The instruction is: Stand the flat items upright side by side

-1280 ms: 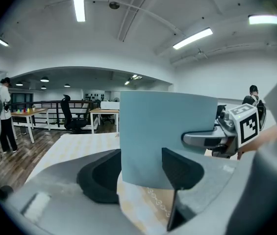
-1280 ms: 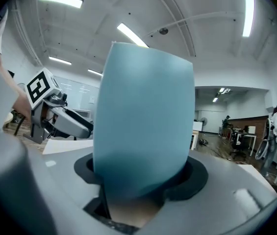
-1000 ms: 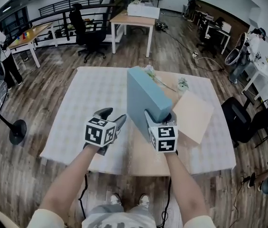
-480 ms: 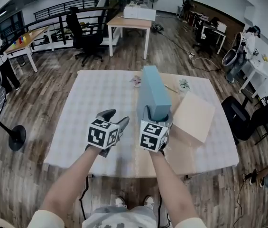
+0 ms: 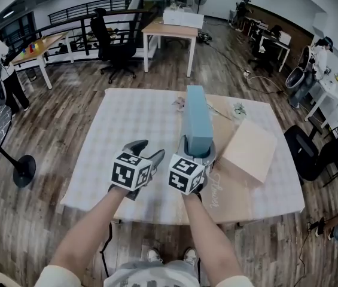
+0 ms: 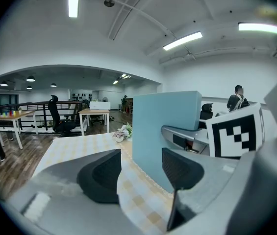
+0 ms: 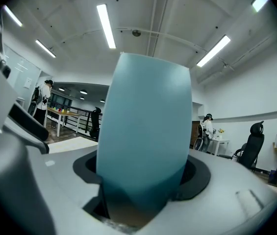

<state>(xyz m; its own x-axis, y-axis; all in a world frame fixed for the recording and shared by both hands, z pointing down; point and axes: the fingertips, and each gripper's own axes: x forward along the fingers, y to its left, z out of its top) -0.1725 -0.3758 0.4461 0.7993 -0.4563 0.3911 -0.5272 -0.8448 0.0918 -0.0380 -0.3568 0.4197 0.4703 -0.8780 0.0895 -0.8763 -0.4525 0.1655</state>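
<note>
A checked tablecloth is spread over a wooden table. A small bunch of flowers is laid at its far side, with a little potted plant to the right. A black office chair is seen far left, beside a wooden desk.

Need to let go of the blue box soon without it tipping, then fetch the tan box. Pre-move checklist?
1. Upright: the blue box stands on its edge. Ok.
2. Grip: the right gripper clamps the blue box's near end, with a pad on each face. Ok.
3. Seating: whether the bottom edge rests fully on the table cloth. Cannot tell, the right gripper hides the near end.
4. Free hand: the left gripper has its jaws apart and nothing between them. Ok.
5. Second item upright: the tan box lies flat to the right of the blue box. Not ok.
</note>
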